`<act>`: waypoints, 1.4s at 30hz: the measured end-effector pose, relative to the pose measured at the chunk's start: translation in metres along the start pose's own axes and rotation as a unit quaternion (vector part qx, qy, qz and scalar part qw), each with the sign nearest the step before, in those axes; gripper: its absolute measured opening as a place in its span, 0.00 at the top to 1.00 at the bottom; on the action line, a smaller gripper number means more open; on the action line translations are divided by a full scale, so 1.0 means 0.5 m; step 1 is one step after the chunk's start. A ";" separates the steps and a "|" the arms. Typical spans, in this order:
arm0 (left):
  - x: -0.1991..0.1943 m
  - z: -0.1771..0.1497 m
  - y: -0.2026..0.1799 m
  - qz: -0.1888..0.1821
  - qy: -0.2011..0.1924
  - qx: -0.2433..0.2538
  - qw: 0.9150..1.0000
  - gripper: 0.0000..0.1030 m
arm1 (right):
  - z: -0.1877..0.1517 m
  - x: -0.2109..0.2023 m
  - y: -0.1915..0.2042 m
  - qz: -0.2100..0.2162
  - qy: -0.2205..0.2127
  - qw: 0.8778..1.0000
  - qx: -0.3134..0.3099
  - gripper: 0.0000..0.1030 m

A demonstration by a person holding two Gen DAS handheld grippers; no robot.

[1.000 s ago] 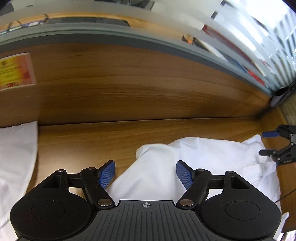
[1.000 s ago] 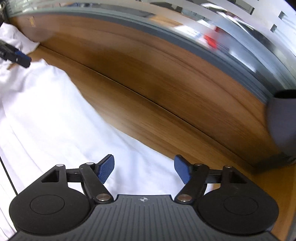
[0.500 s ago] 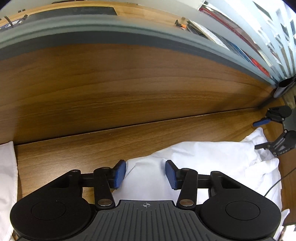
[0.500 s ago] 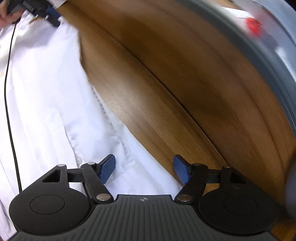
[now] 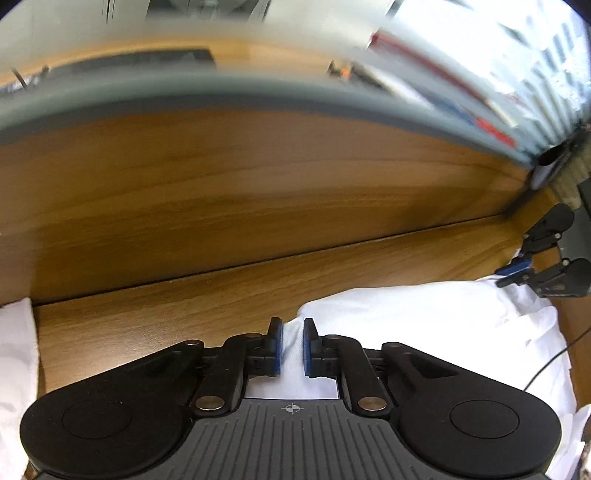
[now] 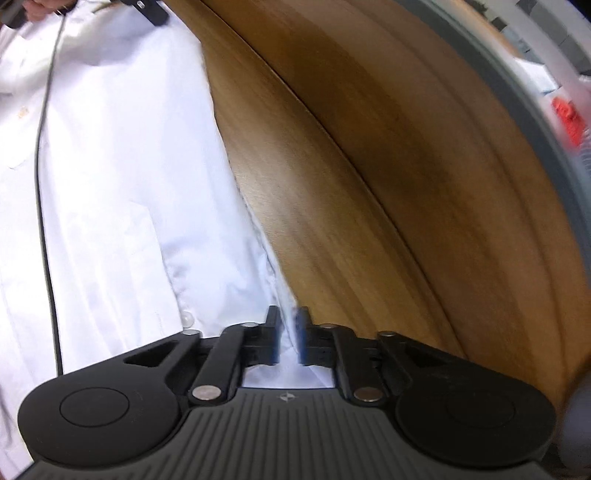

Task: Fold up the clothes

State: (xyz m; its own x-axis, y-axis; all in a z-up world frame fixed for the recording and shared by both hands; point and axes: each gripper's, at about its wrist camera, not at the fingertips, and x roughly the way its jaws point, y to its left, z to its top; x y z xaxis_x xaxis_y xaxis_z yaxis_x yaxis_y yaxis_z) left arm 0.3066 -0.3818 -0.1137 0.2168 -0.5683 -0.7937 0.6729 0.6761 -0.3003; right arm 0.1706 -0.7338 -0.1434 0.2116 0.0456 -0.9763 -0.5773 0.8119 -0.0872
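A white button shirt (image 5: 424,317) lies spread on the wooden desk (image 5: 184,314). In the left wrist view my left gripper (image 5: 292,345) is shut on the shirt's far left edge, white cloth pinched between the blue pads. The right gripper (image 5: 517,269) shows at the far right, at the shirt's other end. In the right wrist view my right gripper (image 6: 288,332) is shut on the shirt's edge (image 6: 110,184) beside a button (image 6: 187,316). The left gripper (image 6: 147,9) shows at the top left of that view.
A wooden back panel (image 5: 258,184) rises behind the desk, with a grey rail and frosted glass above it. Another white cloth (image 5: 14,362) lies at the left. A black cable (image 6: 44,147) runs across the shirt. A dark cup (image 5: 550,162) stands in the right corner.
Both grippers went from open to shut on the shirt's far edge. Both lowered to the cloth; the right wrist view swung round along the shirt.
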 end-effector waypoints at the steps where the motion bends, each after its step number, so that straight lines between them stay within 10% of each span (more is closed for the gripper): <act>1: -0.016 -0.006 -0.002 -0.002 -0.008 0.004 1.000 0.88 | -0.003 -0.008 0.007 -0.009 -0.006 1.000 0.001 0.96; 12: -0.204 -0.113 -0.087 -0.047 -0.078 0.077 0.993 0.89 | -0.077 -0.148 0.154 -0.122 -0.071 0.990 0.019 0.97; 23: -0.292 -0.306 -0.161 -0.062 -0.017 0.184 0.981 0.89 | -0.165 -0.174 0.376 -0.186 -0.095 0.978 -0.004 0.98; 36: -0.218 -0.425 -0.158 -0.042 0.094 0.148 0.984 0.89 | -0.264 -0.106 0.542 -0.200 -0.067 0.977 -0.016 0.97; 42: -0.294 -0.419 -0.126 -0.044 0.030 0.067 0.996 0.83 | -0.259 -0.137 0.519 -0.195 -0.074 0.977 0.033 0.80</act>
State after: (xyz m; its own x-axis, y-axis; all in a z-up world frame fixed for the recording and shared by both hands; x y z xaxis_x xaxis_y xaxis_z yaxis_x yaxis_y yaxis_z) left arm 0.0842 -0.2425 -0.0888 0.1135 -0.5912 -0.7985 0.7764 0.5543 -0.3000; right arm -0.0960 -0.6016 -0.1248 0.5208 -0.1956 -0.8310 -0.3789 0.8194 -0.4302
